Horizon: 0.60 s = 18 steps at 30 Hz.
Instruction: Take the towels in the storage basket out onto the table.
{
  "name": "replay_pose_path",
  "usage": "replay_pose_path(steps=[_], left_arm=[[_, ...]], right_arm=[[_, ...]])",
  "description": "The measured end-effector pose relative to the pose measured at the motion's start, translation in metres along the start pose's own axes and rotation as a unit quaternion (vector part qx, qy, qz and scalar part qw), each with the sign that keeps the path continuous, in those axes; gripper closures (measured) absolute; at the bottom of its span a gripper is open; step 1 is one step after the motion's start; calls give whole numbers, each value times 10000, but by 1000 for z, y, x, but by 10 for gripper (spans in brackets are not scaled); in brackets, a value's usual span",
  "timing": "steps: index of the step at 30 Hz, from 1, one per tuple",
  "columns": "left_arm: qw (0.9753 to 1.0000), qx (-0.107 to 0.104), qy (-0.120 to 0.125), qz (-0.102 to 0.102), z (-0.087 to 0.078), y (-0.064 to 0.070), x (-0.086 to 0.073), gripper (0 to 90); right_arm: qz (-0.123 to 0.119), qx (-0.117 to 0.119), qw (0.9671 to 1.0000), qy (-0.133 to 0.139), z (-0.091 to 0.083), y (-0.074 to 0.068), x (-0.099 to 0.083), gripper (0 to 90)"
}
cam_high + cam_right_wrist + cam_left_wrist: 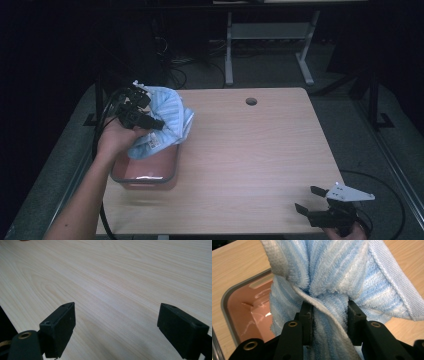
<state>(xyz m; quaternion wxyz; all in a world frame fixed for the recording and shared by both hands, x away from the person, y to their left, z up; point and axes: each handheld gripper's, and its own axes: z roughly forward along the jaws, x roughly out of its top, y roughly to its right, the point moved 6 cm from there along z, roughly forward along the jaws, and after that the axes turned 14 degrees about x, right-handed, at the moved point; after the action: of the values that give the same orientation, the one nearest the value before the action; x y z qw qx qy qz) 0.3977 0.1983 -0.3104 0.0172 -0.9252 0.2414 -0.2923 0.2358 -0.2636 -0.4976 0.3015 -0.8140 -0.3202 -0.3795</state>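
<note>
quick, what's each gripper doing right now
Left gripper: closed on the blue towel.
Right gripper: open, empty, over the table.

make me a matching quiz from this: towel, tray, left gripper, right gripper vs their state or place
Things:
1. towel
2. tray
3. left gripper
4. right gripper

States:
A. open, at the table's near right corner
B. pink inside, grey rim
C. shut on cloth
D. light blue, bunched, held above the tray

Pairs: 1-D, 2-B, 3-C, 4-A

no readable text, towel (165,117) tag print too small to read
</note>
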Motion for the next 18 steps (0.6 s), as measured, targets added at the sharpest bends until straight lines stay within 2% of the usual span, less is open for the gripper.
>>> replay_pose_path(steps=[18], left_arm=[[9992, -219, 57, 337, 9, 35, 21, 642]], right_arm=[[-17, 16, 10000, 16, -1, -2, 0, 144]])
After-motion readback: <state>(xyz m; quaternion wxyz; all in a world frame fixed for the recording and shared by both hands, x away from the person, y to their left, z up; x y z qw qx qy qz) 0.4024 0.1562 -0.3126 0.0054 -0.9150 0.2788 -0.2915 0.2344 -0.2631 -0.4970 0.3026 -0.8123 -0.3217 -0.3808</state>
